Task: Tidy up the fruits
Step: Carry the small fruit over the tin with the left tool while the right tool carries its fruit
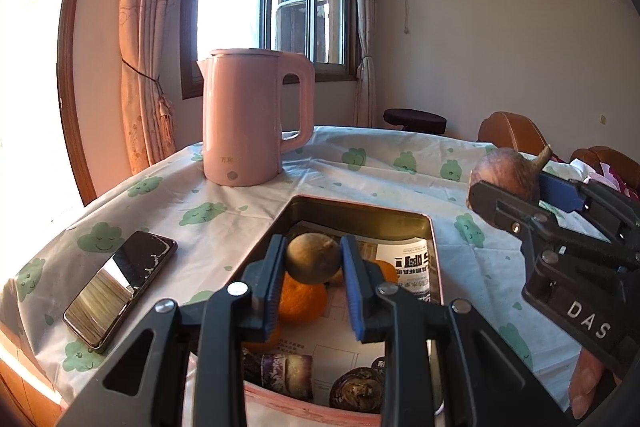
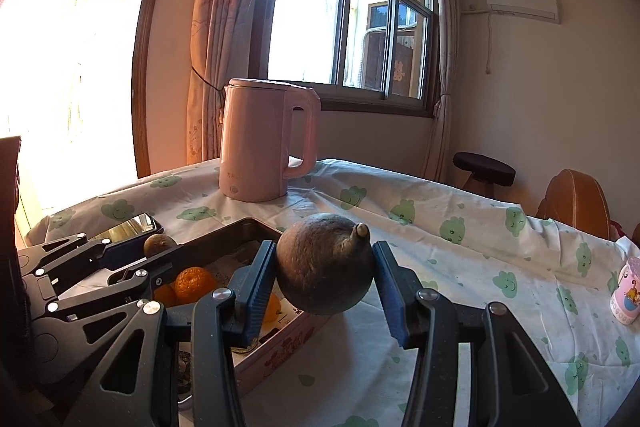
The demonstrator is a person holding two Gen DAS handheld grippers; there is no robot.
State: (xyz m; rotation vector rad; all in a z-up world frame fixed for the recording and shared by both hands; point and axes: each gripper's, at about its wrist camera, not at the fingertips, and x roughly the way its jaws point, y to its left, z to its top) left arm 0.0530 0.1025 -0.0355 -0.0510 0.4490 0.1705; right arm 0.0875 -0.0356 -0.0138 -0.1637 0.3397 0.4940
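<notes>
My left gripper (image 1: 313, 259) is shut on a round brown kiwi-like fruit (image 1: 313, 257) and holds it above the pink metal tin (image 1: 362, 209). The tin holds oranges (image 1: 300, 301), a purple piece (image 1: 286, 367) and a dark fruit (image 1: 356, 389) on printed paper. My right gripper (image 2: 325, 269) is shut on a dark purple round fruit with a stub stem (image 2: 324, 263), held over the tin's right edge (image 2: 280, 351). It also shows in the left wrist view (image 1: 506, 175), right of the tin. The left gripper (image 2: 160, 247) with its fruit shows at left in the right wrist view.
A pink kettle (image 1: 248, 119) stands behind the tin on the cloud-print tablecloth (image 1: 380, 163). A phone (image 1: 120, 287) lies left of the tin. A small pink bottle (image 2: 628, 291) stands at the far right. Chairs (image 1: 512, 133) and a stool (image 2: 484, 165) stand beyond the table.
</notes>
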